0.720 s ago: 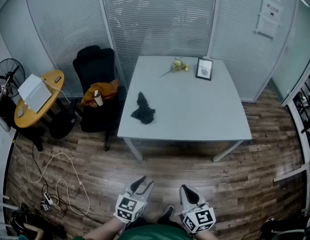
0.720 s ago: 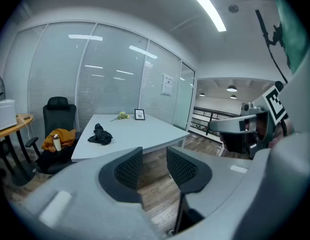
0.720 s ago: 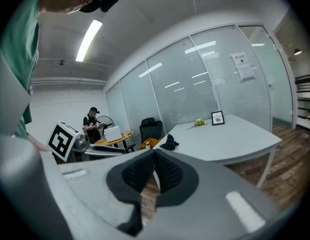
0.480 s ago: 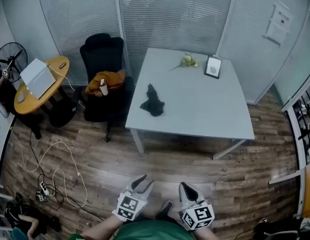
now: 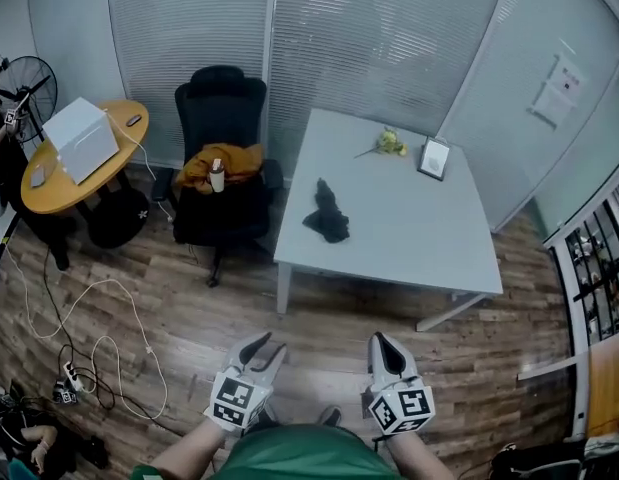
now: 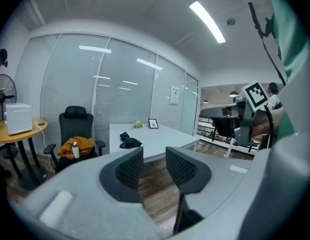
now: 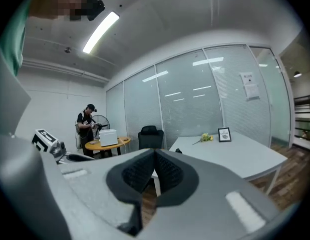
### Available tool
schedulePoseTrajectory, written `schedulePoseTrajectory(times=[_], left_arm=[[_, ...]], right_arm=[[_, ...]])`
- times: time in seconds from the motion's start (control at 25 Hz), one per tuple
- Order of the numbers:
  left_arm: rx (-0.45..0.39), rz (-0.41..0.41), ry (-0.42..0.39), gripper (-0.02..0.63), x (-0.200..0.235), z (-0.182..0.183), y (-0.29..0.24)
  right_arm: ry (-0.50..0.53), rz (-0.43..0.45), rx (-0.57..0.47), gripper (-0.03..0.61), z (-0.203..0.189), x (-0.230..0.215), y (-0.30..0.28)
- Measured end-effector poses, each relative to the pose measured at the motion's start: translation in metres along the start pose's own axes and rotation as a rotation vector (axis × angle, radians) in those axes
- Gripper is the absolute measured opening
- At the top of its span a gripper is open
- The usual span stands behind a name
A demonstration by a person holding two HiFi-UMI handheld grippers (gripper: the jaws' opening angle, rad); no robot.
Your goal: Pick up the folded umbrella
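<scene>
Umbrella (image 5: pixel 329 213) on table (image 5: pixel 409 248), wood floor (image 5: pixel 469 358)

Smooth matt table (image 5: pixel 409 228) — wood-grain plank floor (image 5: pixel 319 333)

Top: plain green fabric top (image 5: pixel 299 458), worn over the torso.
Left gripper: light grey moulded plastic left gripper (image 5: pixel 266 346), left of the top, with two tapered jaws.
Right gripper: matching light grey plastic right gripper (image 5: pixel 381 343), right of the top.
Pads: black dimpled rubber pads (image 6: pixel 128 170) line the jaws' inner faces.
Marker cubes: white cubes printed with black square markers (image 5: pixel 232 402), one on each gripper just ahead of the top.
</scene>
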State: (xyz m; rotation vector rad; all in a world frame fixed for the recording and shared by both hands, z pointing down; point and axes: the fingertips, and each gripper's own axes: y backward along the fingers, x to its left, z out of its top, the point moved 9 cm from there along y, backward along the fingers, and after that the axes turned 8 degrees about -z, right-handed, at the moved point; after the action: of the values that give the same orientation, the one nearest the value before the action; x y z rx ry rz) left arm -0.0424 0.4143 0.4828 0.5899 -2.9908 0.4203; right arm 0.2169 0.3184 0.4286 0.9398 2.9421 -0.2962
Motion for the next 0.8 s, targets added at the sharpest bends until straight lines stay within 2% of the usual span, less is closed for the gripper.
schedulePoseTrajectory(times=[0.12, 0.36, 0.6, 0.8], left_arm=[[-0.024, -0.007, 0.001, 0.146, 0.025, -0.001, 0.018], [-0.069, 0.042, 0.039, 0.144, 0.069, -0.004, 0.036], [-0.099, 0.073, 0.018, 0.095, 0.102, 0.013, 0.021], [-0.091, 0.133, -0.001, 0.094, 0.131, 0.031, 0.001]], right_arm=[[0.015, -0.012, -0.021, 0.003, 0.01, 0.019, -0.019], [0.046, -0.012, -0.01, 0.003, 0.014, 0.04, -0.05], [0.074, -0.031, -0.022, 0.003, 0.023, 0.03, -0.098], [0.058, -0.016, -0.022, 0.003, 0.027, 0.011, -0.159]])
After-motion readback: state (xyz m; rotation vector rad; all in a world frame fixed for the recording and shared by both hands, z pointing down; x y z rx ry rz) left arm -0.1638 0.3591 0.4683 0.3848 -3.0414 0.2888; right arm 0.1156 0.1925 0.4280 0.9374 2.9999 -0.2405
